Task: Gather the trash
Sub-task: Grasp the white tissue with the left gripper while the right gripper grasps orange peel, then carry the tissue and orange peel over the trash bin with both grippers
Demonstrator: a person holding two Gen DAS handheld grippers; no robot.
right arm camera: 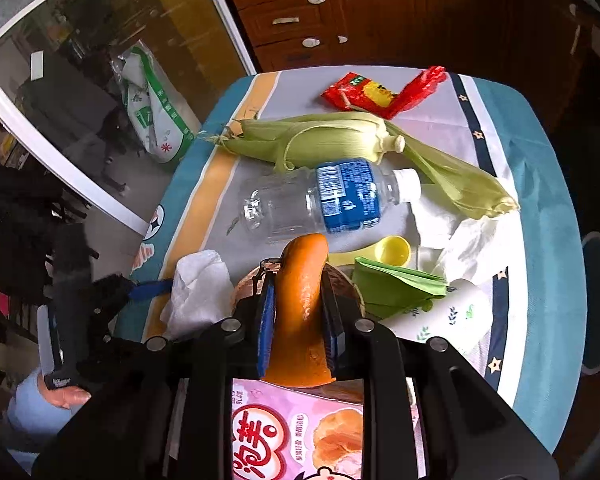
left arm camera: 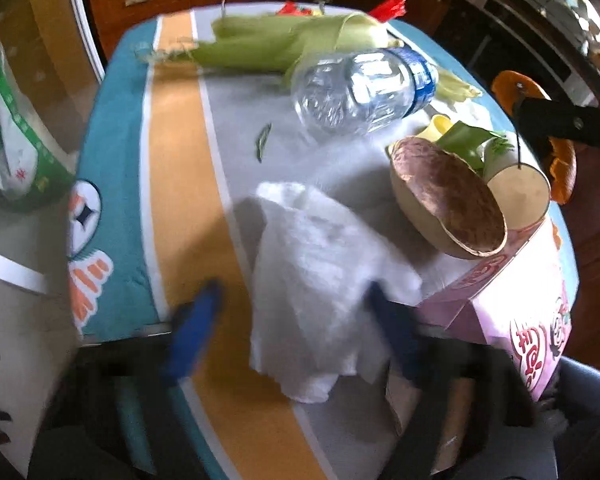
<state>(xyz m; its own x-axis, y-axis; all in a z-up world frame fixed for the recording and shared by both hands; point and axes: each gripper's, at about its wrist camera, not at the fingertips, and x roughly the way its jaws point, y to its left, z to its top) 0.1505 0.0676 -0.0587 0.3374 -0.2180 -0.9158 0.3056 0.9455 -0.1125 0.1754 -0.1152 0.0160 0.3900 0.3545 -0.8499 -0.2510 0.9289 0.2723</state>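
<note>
Peel (right arm camera: 302, 304) clamped in right claw (right arm camera: 298, 320), long axis pointing forward; left claw (left arm camera: 292, 320) apart, straddling tissue (left arm camera: 320, 280).

1. Left gripper (left arm camera: 296, 320), blue fingers blurred, jaws apart either side of a crumpled white tissue (left arm camera: 312, 280); pads not pressing it.
2. Tissue lies near, on the striped tablecloth (left arm camera: 180, 184).
3. Right of the tissue: coconut shell half (left arm camera: 448, 204), touching a paper cup (left arm camera: 520, 192) on its side.
4. Near right: pink carton (left arm camera: 520, 312).
5. Farther: clear plastic bottle (left arm camera: 364, 92) lying down, corn husks (left arm camera: 276, 44) behind it.
6. Far right: orange peel (left arm camera: 516, 88) in a black gripper.
</note>
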